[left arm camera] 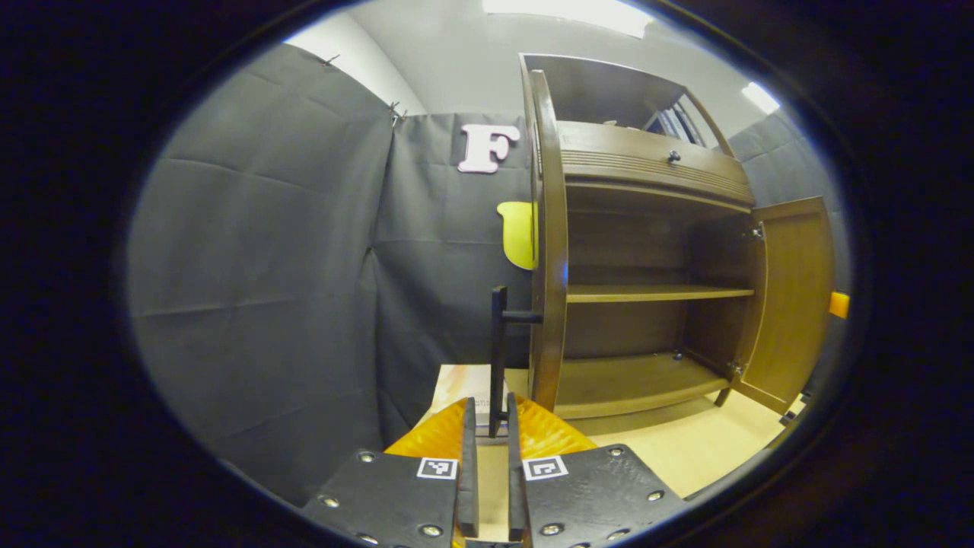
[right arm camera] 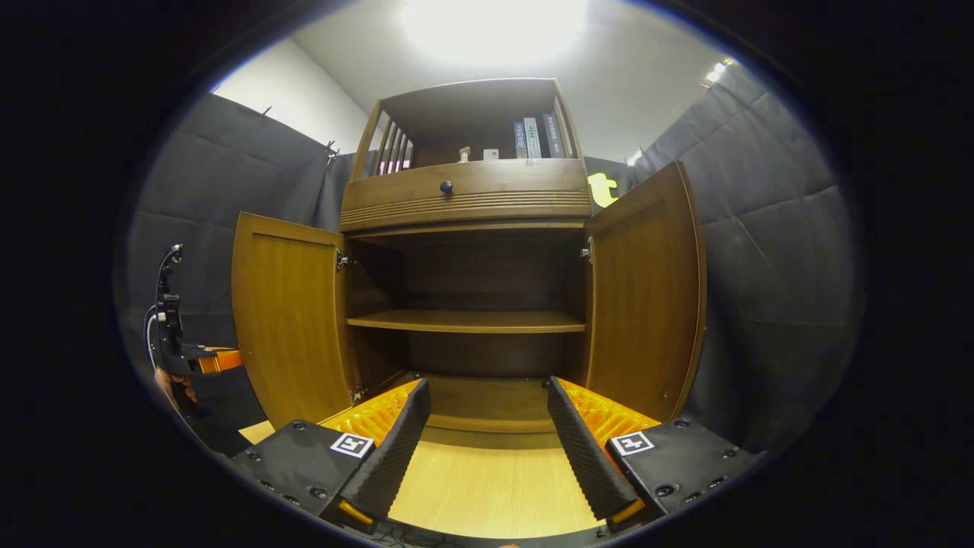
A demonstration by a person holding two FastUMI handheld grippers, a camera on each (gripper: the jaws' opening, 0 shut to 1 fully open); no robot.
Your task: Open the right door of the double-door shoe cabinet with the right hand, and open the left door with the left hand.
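Both doors of the shoe cabinet point(right arm camera: 468, 304) stand wide open. The left gripper point(left arm camera: 487, 415) is clenched on the dark bar handle point(left arm camera: 498, 358) of the left door point(left arm camera: 549, 243); the right gripper point(right arm camera: 483, 415) is released, facing the right door point(right arm camera: 647, 297) and the shelf point(right arm camera: 468, 321). If the left gripper pulls further, the hinges may strain, or the light cabinet may shift on the floor.

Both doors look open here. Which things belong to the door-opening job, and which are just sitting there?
Part of the job:
- left door, edge-on and swung open
- door handle, between the left gripper fingers
- right door, open
- right gripper, open, holding nothing

Just there:
- books on the top shelf
- drawer knob
- bare inner shelf
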